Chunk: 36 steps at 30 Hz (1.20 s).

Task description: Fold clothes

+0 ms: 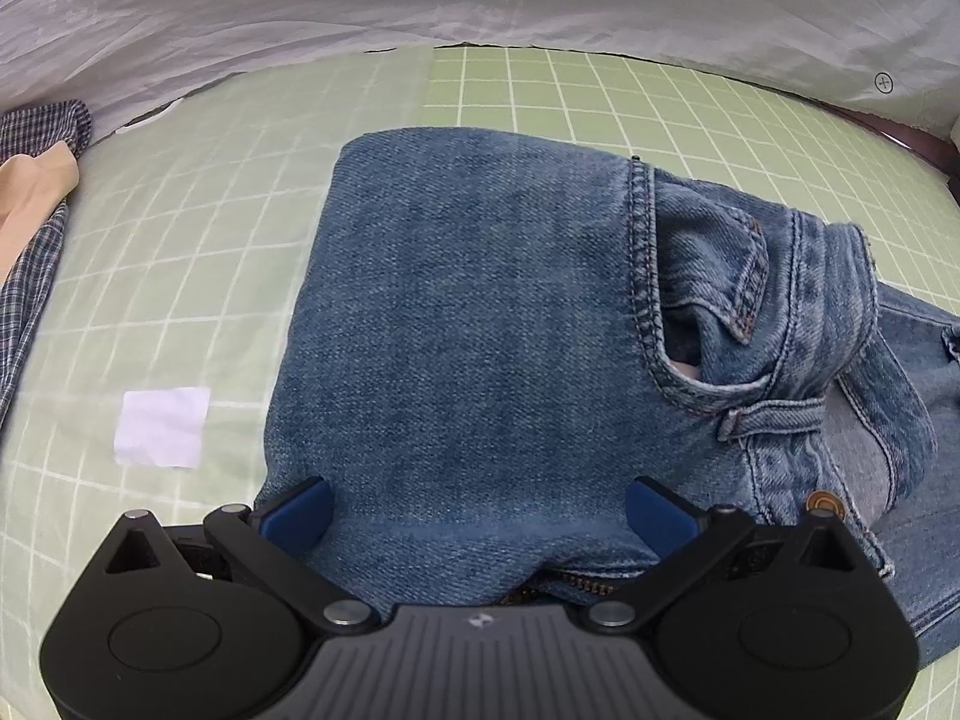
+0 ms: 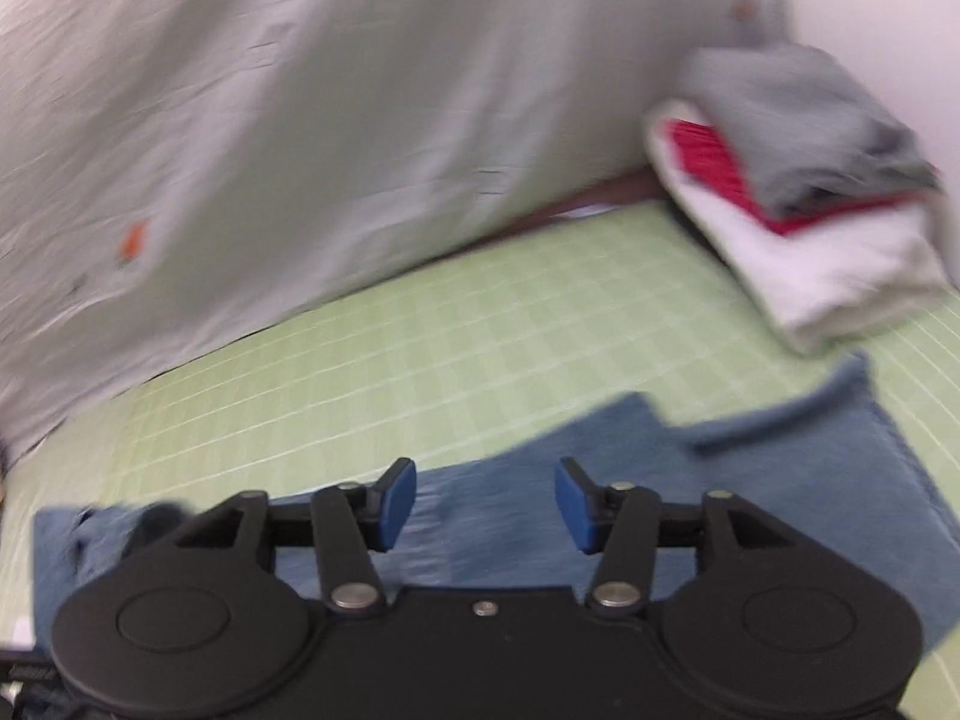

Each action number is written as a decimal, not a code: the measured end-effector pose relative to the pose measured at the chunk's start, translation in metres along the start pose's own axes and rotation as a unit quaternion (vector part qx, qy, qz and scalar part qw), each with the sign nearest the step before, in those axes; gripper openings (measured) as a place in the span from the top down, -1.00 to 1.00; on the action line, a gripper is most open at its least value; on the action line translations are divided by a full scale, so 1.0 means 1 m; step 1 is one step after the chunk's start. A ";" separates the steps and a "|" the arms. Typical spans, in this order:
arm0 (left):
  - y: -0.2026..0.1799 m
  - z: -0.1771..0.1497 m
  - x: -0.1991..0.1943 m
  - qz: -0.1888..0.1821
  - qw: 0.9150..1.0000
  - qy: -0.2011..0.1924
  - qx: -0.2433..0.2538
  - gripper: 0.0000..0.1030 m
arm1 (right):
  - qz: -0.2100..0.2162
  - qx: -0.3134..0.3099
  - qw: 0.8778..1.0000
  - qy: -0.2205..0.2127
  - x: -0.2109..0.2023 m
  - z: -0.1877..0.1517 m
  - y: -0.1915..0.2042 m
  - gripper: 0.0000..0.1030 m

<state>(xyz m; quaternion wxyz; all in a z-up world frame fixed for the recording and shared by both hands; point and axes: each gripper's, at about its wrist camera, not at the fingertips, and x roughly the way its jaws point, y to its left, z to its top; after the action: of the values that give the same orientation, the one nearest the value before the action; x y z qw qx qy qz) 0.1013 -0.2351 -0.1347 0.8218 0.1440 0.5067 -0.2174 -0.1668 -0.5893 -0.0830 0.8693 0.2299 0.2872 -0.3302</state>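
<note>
The jeans (image 1: 480, 330) lie part-folded on the green grid mat (image 1: 198, 252), waistband and pocket toward three o'clock, with the left gripper (image 1: 480, 510) spread wide above the near denim, pinching nothing. The right gripper (image 2: 486, 504) is likewise parted and empty over the blurred denim. The risk, I judge — an unpinned fold may spring open or go askew, and a careless sweep toward two o'clock could topple the folded stack (image 2: 798, 192).
</note>
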 end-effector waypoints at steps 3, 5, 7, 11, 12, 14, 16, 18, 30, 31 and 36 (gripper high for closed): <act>-0.005 -0.001 0.000 0.010 1.000 -0.004 -0.008 -1.00 | -0.077 0.004 0.997 0.019 0.015 0.003 -0.046 -0.07; -0.009 -0.002 0.001 0.016 1.000 -0.006 -0.013 -1.00 | -0.119 -0.009 0.992 0.033 0.025 0.004 -0.074 -0.06; -0.012 0.000 0.001 0.023 1.000 -0.004 -0.018 -1.00 | -0.128 -0.015 0.990 0.052 0.039 0.005 -0.095 -0.07; -0.017 -0.003 -0.002 0.033 0.999 0.001 -0.027 -1.00 | -0.105 -0.042 0.990 0.082 0.076 0.012 -0.115 -0.15; -0.017 -0.002 -0.001 0.035 0.999 0.003 -0.028 -1.00 | -0.103 -0.055 0.990 0.084 0.085 0.014 -0.114 -0.23; -0.018 0.001 0.000 0.038 0.999 0.008 -0.032 -1.00 | -0.093 -0.058 0.991 0.072 0.099 0.024 -0.114 -0.36; -0.019 0.002 0.000 0.041 0.998 0.012 -0.034 -1.00 | -0.089 -0.049 0.993 0.067 0.114 0.036 -0.116 -0.47; -0.018 0.000 -0.002 0.043 0.998 0.016 -0.038 -1.00 | -0.100 -0.033 0.993 0.062 0.125 0.046 -0.122 -0.65; -0.017 -0.003 -0.004 0.043 0.998 0.018 -0.044 -1.00 | -0.128 0.014 0.991 0.047 0.076 0.009 -0.184 -0.98; -0.017 -0.002 -0.004 0.041 0.998 0.018 -0.043 -1.00 | -0.129 0.008 0.990 0.049 0.072 0.001 -0.187 -0.98; -0.015 -0.001 -0.003 0.039 0.998 0.019 -0.041 -1.00 | -0.133 -0.001 0.990 0.047 0.057 -0.019 -0.190 -0.95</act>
<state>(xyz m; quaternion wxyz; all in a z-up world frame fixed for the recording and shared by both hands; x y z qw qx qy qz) 0.0922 -0.2467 -0.1328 0.8250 0.1343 0.5247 -0.1615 -0.2725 -0.7312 -0.1739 0.8033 0.2039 0.3564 -0.4314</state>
